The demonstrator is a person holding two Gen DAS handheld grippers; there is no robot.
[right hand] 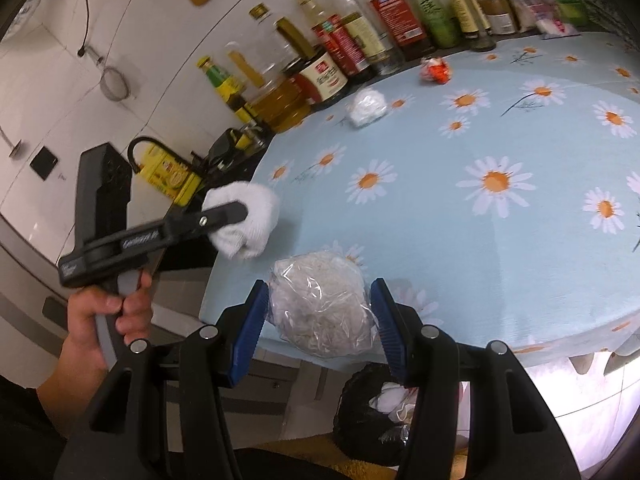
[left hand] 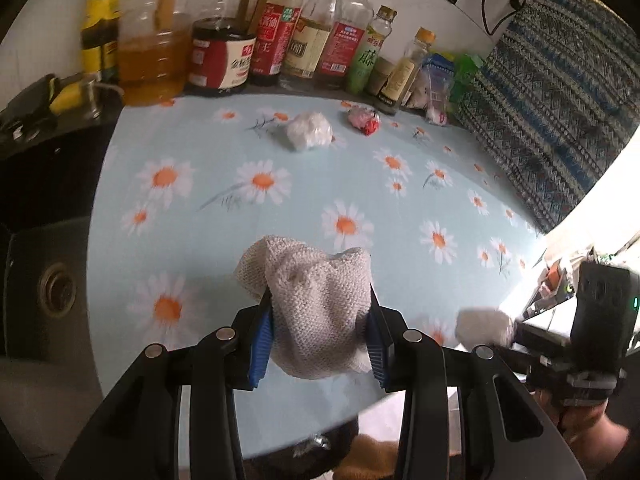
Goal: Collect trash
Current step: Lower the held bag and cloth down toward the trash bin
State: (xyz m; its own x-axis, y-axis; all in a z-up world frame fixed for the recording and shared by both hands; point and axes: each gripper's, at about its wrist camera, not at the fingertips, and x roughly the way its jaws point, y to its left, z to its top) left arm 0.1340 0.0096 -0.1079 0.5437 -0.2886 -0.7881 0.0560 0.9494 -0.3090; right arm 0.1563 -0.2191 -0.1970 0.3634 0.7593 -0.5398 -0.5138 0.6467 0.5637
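My left gripper [left hand: 318, 308] is shut on a crumpled whitish knitted cloth [left hand: 316, 300] just above the near edge of the daisy-print tablecloth [left hand: 224, 236]. It also shows in the right wrist view [right hand: 244, 222]. My right gripper [right hand: 318, 304] is shut on a clear plastic bag wad [right hand: 320, 304] at the table's near edge. A white crumpled wad [left hand: 309, 130] and a red-and-pink wrapper [left hand: 363, 119] lie at the far side of the table. A black trash bag [right hand: 372, 416] holding white trash sits below the table edge.
A row of oil and sauce bottles [left hand: 276, 28] lines the back wall. A black sink [left hand: 44, 264] with a faucet [left hand: 86, 92] lies left of the table. A patterned cloth [left hand: 552, 112] hangs at right. Snack packets [left hand: 440, 80] stand at the back right.
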